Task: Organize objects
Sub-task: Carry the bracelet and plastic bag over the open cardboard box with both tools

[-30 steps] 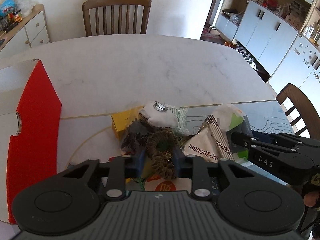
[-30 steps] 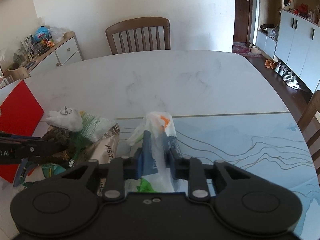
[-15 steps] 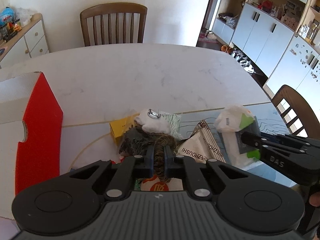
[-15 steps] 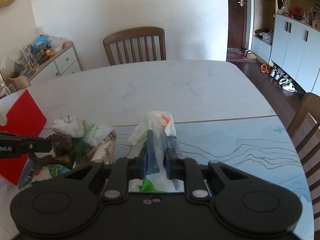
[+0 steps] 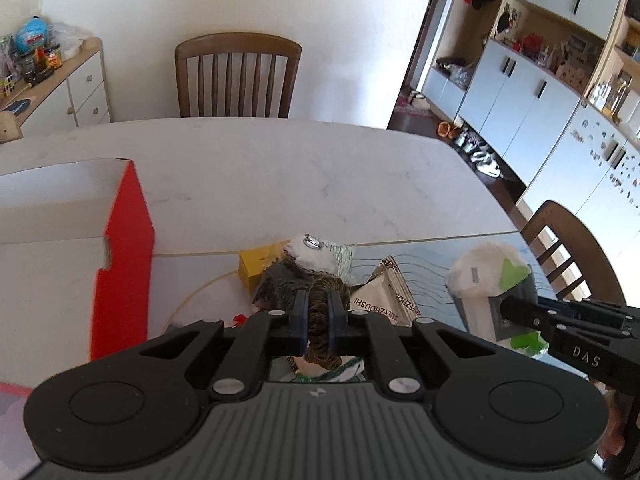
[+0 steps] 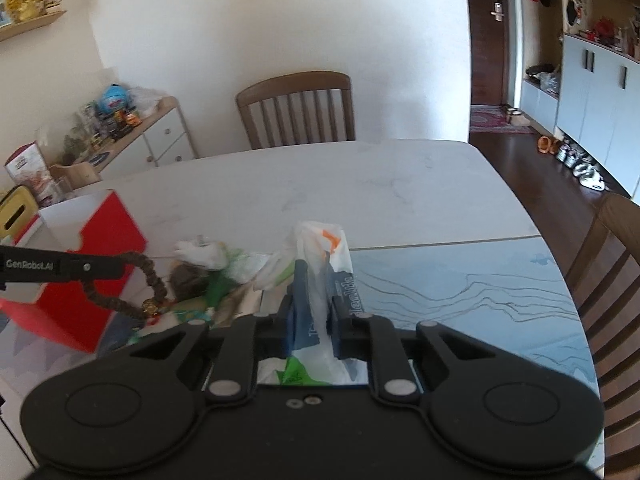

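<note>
My left gripper [image 5: 317,303] is shut on a brown bead bracelet [image 5: 319,320] and holds it lifted above a pile of small items [image 5: 304,268]. In the right wrist view the bracelet [image 6: 150,284] hangs in a loop from the left gripper [image 6: 122,267]. My right gripper [image 6: 314,280] is shut on a white plastic packet with green and blue print [image 6: 320,256], lifted off the table. In the left wrist view the packet [image 5: 488,280] sits at the right gripper's tip [image 5: 505,307]. A red and white box [image 5: 120,248] stands at the left.
The pile holds a white pouch with a metal ring [image 5: 312,252], a yellow box [image 5: 256,268] and a printed packet [image 5: 388,300]. The marble table [image 5: 280,168] stretches behind. Wooden chairs stand at the far side [image 5: 236,76] and at the right [image 5: 576,248]. A sideboard [image 6: 160,140] lines the left wall.
My left gripper closed on the bracelet and lifted it off the pile. My right gripper rose with the packet still held. Both views now sit higher above the table.
</note>
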{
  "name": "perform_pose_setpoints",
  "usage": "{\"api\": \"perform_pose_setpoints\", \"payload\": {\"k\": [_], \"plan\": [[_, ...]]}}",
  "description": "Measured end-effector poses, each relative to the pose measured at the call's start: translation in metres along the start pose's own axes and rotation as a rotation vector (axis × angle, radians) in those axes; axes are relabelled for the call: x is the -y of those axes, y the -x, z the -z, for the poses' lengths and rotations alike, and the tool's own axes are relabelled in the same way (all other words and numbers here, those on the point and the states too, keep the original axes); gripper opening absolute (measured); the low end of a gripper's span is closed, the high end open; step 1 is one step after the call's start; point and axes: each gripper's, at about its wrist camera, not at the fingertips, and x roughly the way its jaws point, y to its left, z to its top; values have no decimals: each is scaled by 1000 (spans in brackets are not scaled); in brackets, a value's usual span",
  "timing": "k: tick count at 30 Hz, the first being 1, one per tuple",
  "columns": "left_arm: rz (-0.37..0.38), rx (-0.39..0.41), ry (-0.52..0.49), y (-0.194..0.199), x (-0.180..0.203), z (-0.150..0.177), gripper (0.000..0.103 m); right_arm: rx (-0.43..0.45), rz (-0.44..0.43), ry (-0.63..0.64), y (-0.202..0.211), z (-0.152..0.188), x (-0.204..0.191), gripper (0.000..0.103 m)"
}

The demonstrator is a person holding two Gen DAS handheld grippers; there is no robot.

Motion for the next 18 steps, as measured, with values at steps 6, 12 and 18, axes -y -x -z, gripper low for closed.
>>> {"api": "perform_pose_setpoints", "payload": {"k": [6,12,18], "plan": [[36,7,37,23,-21,7,9,10,-34,32,17,-5,-30,15],[73,21,42,46,-51,10,9,9,-81,55,26,-17,-69,15],[77,56,53,69,-92,3,9,1,-118,96,20,-30,-121,15]]}}
